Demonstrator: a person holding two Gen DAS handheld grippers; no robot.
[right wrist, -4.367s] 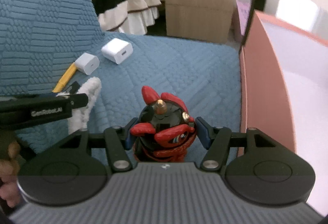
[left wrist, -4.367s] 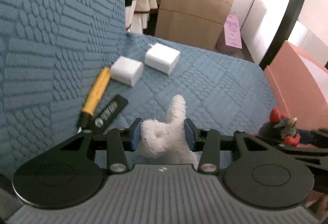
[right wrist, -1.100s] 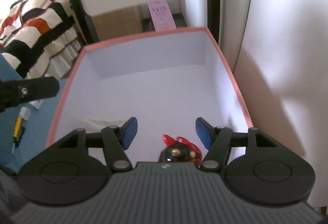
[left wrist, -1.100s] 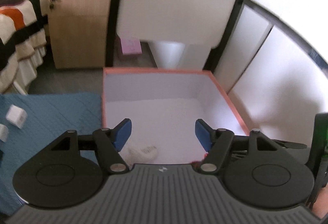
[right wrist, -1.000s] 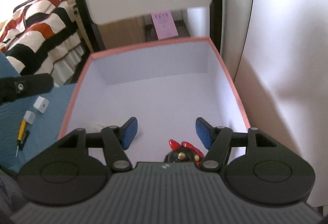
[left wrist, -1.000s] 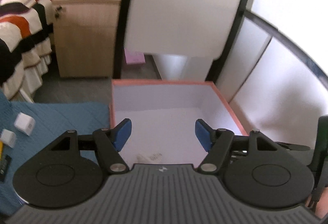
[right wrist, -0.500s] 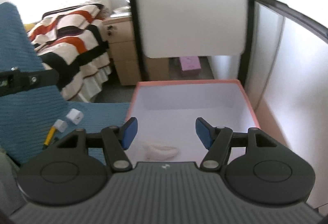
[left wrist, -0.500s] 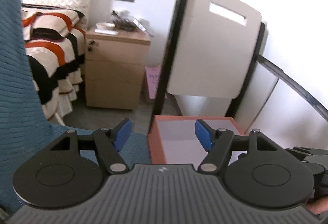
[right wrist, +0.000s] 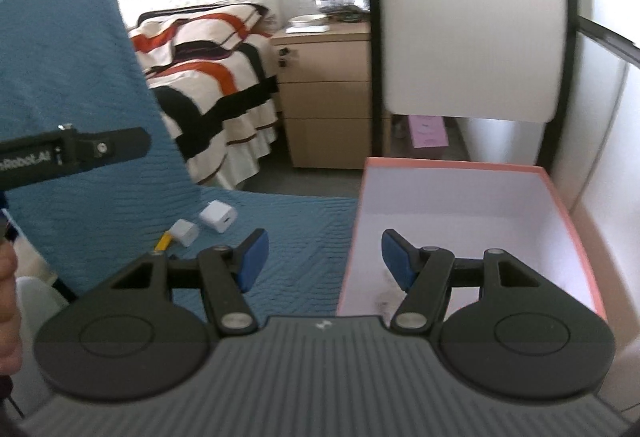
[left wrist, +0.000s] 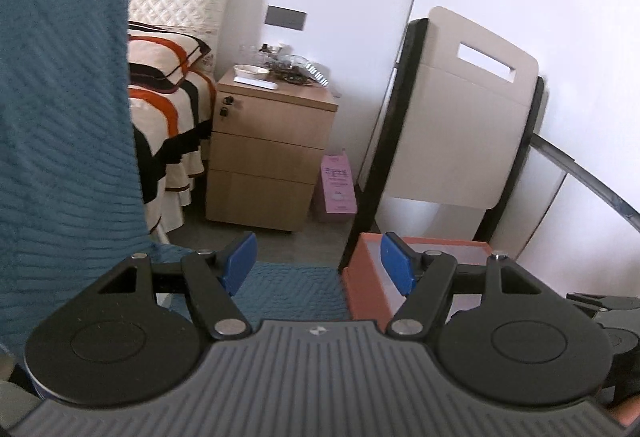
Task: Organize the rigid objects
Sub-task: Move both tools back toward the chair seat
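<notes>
Both grippers had pulled up and back from the box (right wrist: 452,197). Left gripper (left wrist: 316,265) and right gripper (right wrist: 322,257) were wide open, holding nothing. Two white cubes (right wrist: 218,217) and a yellow pen (right wrist: 163,241) lay on the blue cover (right wrist: 304,233), beside the box.

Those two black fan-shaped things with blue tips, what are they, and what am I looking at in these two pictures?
They are hand-held grasping tools, one in each of a person's hands, each with a camera looking forward along its two fingers. One picture is from the left tool, the other from the right tool. Both stand open and hold nothing. Below lies a blue quilted cover with two white cubes and a yellow pen-like item, partly hidden. Beside it sits an open pink box. The black bar at the left of the right tool's picture is the left tool itself.
</notes>
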